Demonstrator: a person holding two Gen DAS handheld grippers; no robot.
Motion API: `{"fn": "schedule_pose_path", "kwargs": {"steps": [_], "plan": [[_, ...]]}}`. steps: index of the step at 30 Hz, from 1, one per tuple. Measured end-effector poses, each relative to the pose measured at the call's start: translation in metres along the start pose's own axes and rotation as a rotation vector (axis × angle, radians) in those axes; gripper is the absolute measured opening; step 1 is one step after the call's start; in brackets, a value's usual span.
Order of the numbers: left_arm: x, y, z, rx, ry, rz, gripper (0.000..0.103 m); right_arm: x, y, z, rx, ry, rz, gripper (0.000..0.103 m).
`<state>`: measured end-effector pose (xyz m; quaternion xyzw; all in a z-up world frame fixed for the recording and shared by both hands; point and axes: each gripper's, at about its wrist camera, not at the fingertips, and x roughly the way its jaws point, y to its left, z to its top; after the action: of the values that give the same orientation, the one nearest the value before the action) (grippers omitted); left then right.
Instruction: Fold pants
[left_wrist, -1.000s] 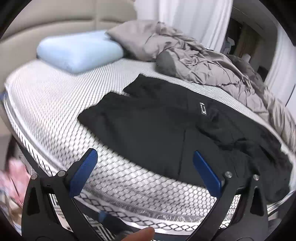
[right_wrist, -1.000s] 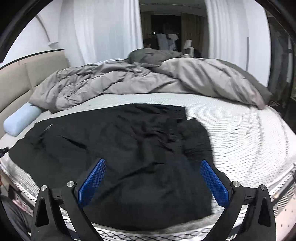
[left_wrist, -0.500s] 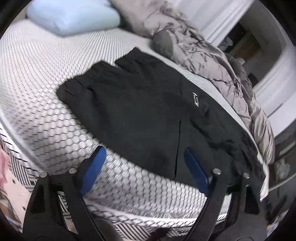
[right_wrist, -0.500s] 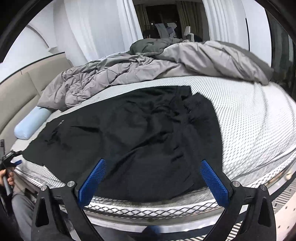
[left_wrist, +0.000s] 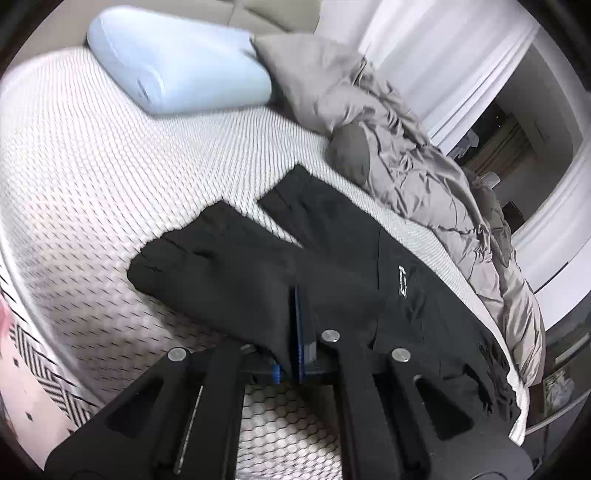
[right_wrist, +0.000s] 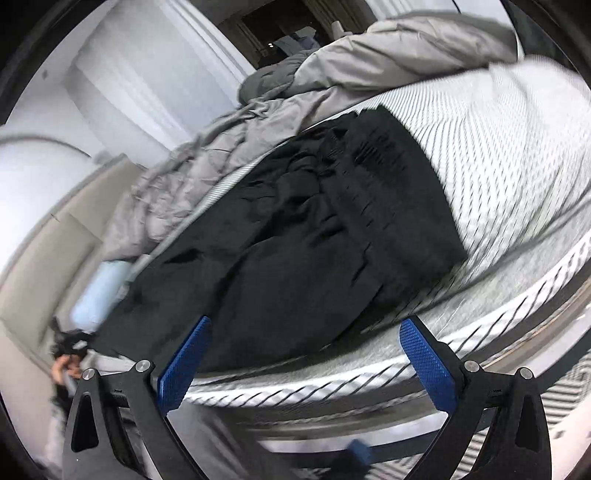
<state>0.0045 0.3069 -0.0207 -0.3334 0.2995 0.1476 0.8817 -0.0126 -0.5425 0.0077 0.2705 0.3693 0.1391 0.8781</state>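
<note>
Black pants (left_wrist: 332, 254) lie spread on the white mesh mattress (left_wrist: 92, 155), with the two leg ends toward the pillow. My left gripper (left_wrist: 297, 325) is shut on the near edge of a pant leg, with the blue pads pinching the cloth. In the right wrist view the pants (right_wrist: 314, 240) lie wrinkled across the bed with the waistband at the right. My right gripper (right_wrist: 306, 354) is open and empty, just off the mattress edge below the waist end. That view is tilted and blurred.
A light blue pillow (left_wrist: 177, 70) lies at the bed head. A crumpled grey duvet (left_wrist: 424, 158) runs along the far side, also in the right wrist view (right_wrist: 295, 92). White curtains stand behind. A herringbone-pattern floor (left_wrist: 33, 343) shows below the bed edge.
My left gripper has moved in and closed on the pant leg edge. My right gripper has stayed open, tilted, and dropped toward the mattress edge near the waist end.
</note>
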Motion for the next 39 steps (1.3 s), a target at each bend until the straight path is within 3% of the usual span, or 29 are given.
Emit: {"fn": "schedule_pose_path", "kwargs": {"steps": [6, 9, 11, 14, 16, 18, 20, 23, 25, 28, 29, 30, 32, 34, 37, 39], "plan": [[-0.027, -0.001, 0.0, 0.078, -0.003, -0.001, 0.003, 0.008, -0.005, 0.014, 0.04, -0.051, 0.022, 0.101], [-0.021, 0.001, -0.001, 0.08, 0.018, 0.024, 0.003, 0.021, -0.013, 0.019, 0.063, -0.036, -0.05, 0.1], [-0.015, 0.004, -0.005, 0.071, 0.037, 0.038, 0.003, 0.026, -0.021, 0.018, 0.101, -0.036, -0.038, 0.097], [-0.005, 0.01, -0.009, 0.062, 0.057, 0.055, 0.003, 0.019, -0.027, 0.022, 0.131, -0.107, 0.023, 0.095], [-0.001, 0.012, -0.01, 0.061, 0.067, 0.066, 0.003, 0.019, -0.03, 0.03, 0.154, -0.127, 0.017, 0.083], [0.001, 0.007, -0.013, 0.09, 0.068, 0.078, 0.003, 0.022, -0.034, 0.043, 0.176, -0.116, -0.067, 0.036], [0.006, -0.001, -0.019, 0.123, 0.097, 0.062, 0.003, 0.014, -0.036, 0.057, 0.172, -0.137, -0.136, 0.014], [0.022, -0.001, -0.039, 0.142, 0.174, 0.079, 0.004, 0.0, -0.044, 0.072, 0.185, -0.162, -0.225, 0.013], [0.025, 0.002, -0.045, 0.146, 0.173, 0.082, 0.005, 0.003, -0.051, 0.072, 0.191, -0.127, -0.293, 0.014], [0.02, 0.014, -0.045, 0.088, 0.169, 0.028, 0.012, 0.005, -0.054, 0.069, 0.167, -0.091, -0.298, 0.026], [0.018, 0.017, -0.043, 0.071, 0.18, 0.028, 0.014, 0.002, -0.052, 0.069, 0.17, -0.102, -0.284, 0.037], [0.014, 0.02, -0.041, 0.062, 0.178, 0.027, 0.018, -0.002, -0.052, 0.069, 0.177, -0.104, -0.271, 0.047], [0.003, 0.023, -0.037, 0.066, 0.142, 0.054, 0.028, -0.011, -0.049, 0.069, 0.178, -0.114, -0.295, 0.049], [-0.006, 0.027, -0.031, 0.073, 0.101, 0.096, 0.046, -0.019, -0.043, 0.071, 0.143, -0.132, -0.352, 0.051], [-0.013, 0.032, -0.016, 0.069, 0.074, 0.147, 0.057, -0.027, -0.029, 0.075, 0.079, -0.168, -0.384, 0.069], [-0.016, 0.031, -0.004, 0.085, 0.045, 0.236, 0.067, -0.03, -0.021, 0.082, 0.061, -0.184, -0.386, 0.08]]}}
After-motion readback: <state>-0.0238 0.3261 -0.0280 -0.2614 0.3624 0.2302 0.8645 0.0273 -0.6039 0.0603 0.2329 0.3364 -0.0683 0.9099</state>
